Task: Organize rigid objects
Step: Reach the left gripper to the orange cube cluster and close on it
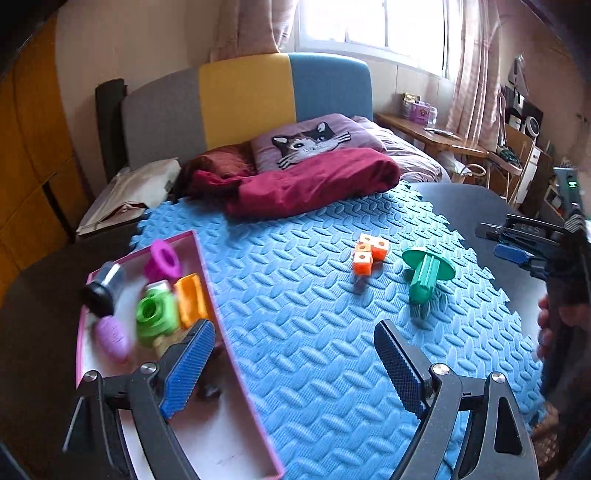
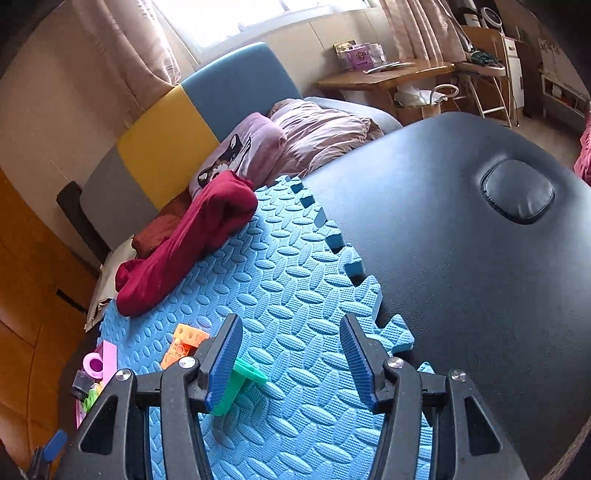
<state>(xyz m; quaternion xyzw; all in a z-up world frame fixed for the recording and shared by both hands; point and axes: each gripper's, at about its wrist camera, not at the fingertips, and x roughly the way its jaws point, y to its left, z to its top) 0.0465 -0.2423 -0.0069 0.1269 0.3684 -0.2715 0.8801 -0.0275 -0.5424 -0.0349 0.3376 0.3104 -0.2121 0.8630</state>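
Purple egg (image 1: 110, 334), left view only

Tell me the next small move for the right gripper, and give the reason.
Probably shift the right gripper a little to its left, so the green flanged piece sits between its open fingers. That piece and the orange blocks lie loose on the blue mat, outside the pink box, and the green one is nearest.

I am in a lived-in bedroom at home. A bed (image 1: 406, 155) with a grey, yellow and blue headboard (image 1: 243, 99) carries a cat-print pillow (image 1: 306, 142) and a crumpled red blanket (image 1: 314, 181). Pink curtains (image 1: 472, 66) frame a bright window (image 1: 373, 22), beside a cluttered wooden desk (image 1: 432, 138).
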